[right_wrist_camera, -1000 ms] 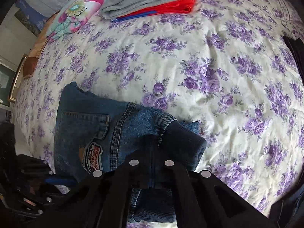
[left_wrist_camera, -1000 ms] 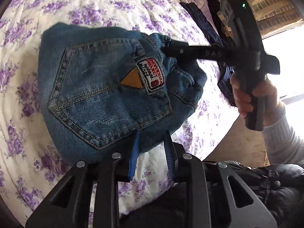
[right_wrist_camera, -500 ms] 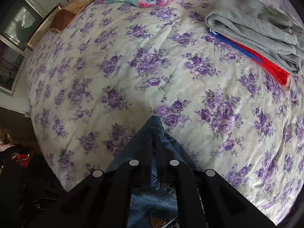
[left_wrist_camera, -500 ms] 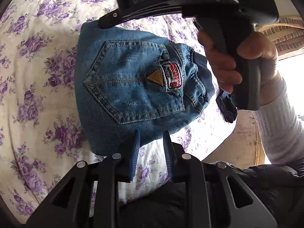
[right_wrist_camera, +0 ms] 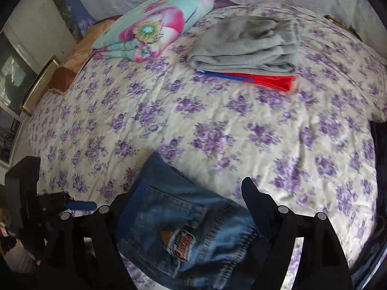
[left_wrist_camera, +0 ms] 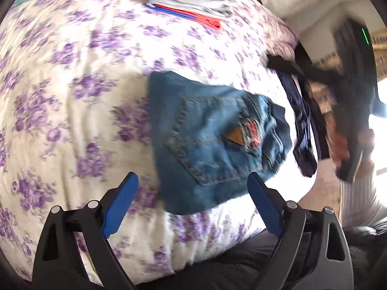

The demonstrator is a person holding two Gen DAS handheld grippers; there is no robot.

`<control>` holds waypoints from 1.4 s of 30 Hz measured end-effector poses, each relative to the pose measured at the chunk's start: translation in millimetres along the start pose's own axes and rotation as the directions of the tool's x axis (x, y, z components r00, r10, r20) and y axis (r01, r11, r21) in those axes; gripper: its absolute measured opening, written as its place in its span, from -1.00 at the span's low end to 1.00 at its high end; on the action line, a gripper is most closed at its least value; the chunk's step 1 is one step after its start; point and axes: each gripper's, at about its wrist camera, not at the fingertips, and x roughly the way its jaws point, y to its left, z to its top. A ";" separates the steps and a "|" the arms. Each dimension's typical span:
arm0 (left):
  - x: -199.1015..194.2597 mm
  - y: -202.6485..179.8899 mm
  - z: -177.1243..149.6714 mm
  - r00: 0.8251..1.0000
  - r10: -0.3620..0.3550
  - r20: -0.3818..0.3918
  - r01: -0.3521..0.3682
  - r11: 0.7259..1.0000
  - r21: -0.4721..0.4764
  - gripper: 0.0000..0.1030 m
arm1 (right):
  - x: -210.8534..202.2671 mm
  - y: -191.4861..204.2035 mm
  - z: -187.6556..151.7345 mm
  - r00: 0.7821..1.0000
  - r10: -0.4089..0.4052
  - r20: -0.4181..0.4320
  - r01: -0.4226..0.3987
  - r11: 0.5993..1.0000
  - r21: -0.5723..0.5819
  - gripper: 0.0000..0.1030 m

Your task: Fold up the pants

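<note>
The blue jeans [left_wrist_camera: 212, 142] lie folded into a compact bundle on the flowered bedspread, back pocket and patch facing up. My left gripper [left_wrist_camera: 191, 193] is open, its blue pads spread wide just short of the bundle's near edge, holding nothing. In the right wrist view the jeans [right_wrist_camera: 183, 229] lie below and between the spread fingers of my right gripper [right_wrist_camera: 191, 193], which is open and above the denim. The right gripper also shows blurred in the left wrist view [left_wrist_camera: 338, 89], off to the right of the jeans.
Folded grey clothing [right_wrist_camera: 244, 46] over a red garment [right_wrist_camera: 266, 78] sits at the far side of the bed. A flowered turquoise blanket [right_wrist_camera: 154, 26] lies by the headboard. Dark blue clothing [left_wrist_camera: 300, 130] hangs at the bed's right edge.
Both grippers opened and let go of the jeans. Both pulled back from the bundle; the right gripper lifted and swung away to the right. The jeans stay folded on the bed.
</note>
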 end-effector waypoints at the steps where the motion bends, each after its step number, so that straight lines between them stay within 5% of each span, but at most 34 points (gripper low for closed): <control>1: 4.3 13.5 3.4 0.999 -0.024 -0.020 0.023 0.998 -0.059 0.72 | -7.6 -15.3 -12.3 1.000 -0.014 -0.012 0.014 0.999 0.036 0.59; 4: 21.5 35.8 6.7 0.991 -0.122 -0.061 0.110 0.980 -0.165 0.71 | -27.8 -47.2 -57.7 0.999 -0.037 -0.013 0.038 0.987 0.157 0.59; 11: 71.0 35.0 13.8 0.953 -0.265 -0.148 0.228 0.947 -0.228 0.72 | -58.6 -90.1 -142.5 0.995 -0.098 -0.019 0.098 0.930 0.355 0.58; 17: 91.9 6.3 27.3 0.948 -0.225 -0.224 0.189 0.967 -0.171 0.75 | -42.9 -95.1 -161.3 1.000 0.007 -0.018 0.002 0.892 0.452 0.58; 19: 82.0 -26.9 23.3 0.969 -0.094 -0.229 0.095 0.995 -0.010 0.75 | -31.7 -83.5 -155.6 0.999 0.030 -0.016 -0.020 0.899 0.438 0.58; 22: 78.1 -59.5 11.7 0.976 0.035 -0.213 -0.005 0.990 0.139 0.75 | -22.7 -67.5 -143.5 0.999 0.026 0.026 -0.035 0.914 0.403 0.58; 27: 73.7 -45.3 15.2 0.978 -0.037 -0.205 0.048 0.998 0.045 0.66 | 4.5 -67.5 -126.3 0.999 -0.035 0.010 0.029 0.934 0.355 0.58; 31: 71.5 -21.2 14.2 0.969 -0.135 -0.206 0.129 0.991 -0.041 0.62 | 41.5 -85.5 -133.2 0.993 0.081 -0.086 -0.039 0.910 0.413 0.69; 35: 88.7 -1.6 16.5 0.951 -0.179 -0.251 0.156 0.982 -0.110 0.63 | 79.6 -114.0 -156.6 0.932 0.360 -0.049 -0.250 0.734 0.631 0.78; 36: 95.7 -0.3 17.3 0.947 -0.178 -0.269 0.150 0.981 -0.119 0.63 | 78.8 -114.7 -157.2 0.932 0.361 -0.028 -0.263 0.728 0.633 0.52; 39: 94.0 -13.4 22.3 0.955 -0.117 -0.274 0.096 0.991 -0.090 0.47 | 57.9 -99.3 -149.3 0.948 0.315 -0.036 -0.242 0.792 0.561 0.00; 42: 68.5 -52.7 20.0 0.974 0.024 -0.224 -0.006 0.997 0.082 0.25 | 23.2 -76.3 -141.4 0.971 0.240 -0.022 -0.203 0.863 0.463 -0.15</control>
